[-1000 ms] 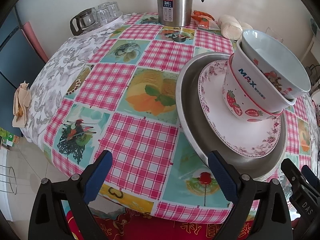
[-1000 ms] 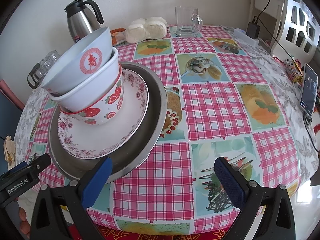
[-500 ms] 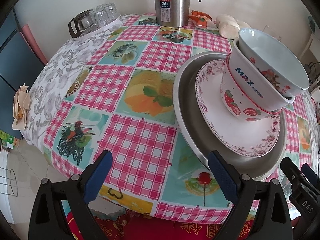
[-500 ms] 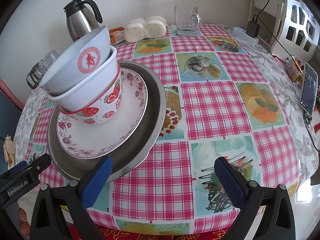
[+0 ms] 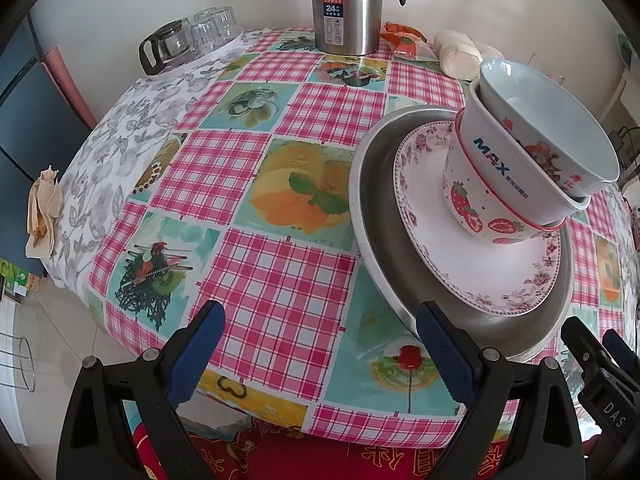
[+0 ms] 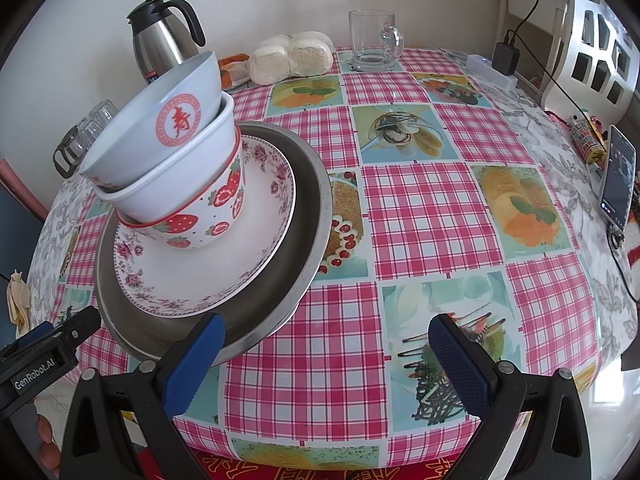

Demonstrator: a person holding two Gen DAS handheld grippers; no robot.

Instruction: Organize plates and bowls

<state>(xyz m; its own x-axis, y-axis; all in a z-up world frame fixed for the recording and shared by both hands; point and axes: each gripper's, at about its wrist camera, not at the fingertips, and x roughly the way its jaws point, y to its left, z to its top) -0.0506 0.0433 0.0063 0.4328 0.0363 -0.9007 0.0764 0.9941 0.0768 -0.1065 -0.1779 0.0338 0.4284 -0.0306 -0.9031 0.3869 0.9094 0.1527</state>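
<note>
A stack stands on the checked table: a steel plate (image 5: 376, 216) (image 6: 308, 216), a floral plate (image 5: 452, 264) (image 6: 200, 276) on it, then a strawberry bowl (image 5: 476, 184) (image 6: 200, 216), and a pale blue bowl (image 5: 552, 128) (image 6: 160, 128) nested tilted on top. My left gripper (image 5: 320, 344) is open and empty at the near table edge, its right finger by the steel plate's rim. My right gripper (image 6: 328, 348) is open and empty, its left finger by the same rim on the other side.
A steel thermos jug (image 5: 346, 4) (image 6: 160, 44), a tray of glasses (image 5: 192, 40), steamed buns (image 6: 292, 58), a snack packet (image 5: 404, 42) and a glass mug (image 6: 374, 40) line the far edge. A phone (image 6: 616, 180) and charger cable (image 6: 508, 56) lie at the right.
Both views have shifted slightly, with the stack sitting a little lower and nearer in frame. The dishes have not moved on the table and both grippers stay open.
</note>
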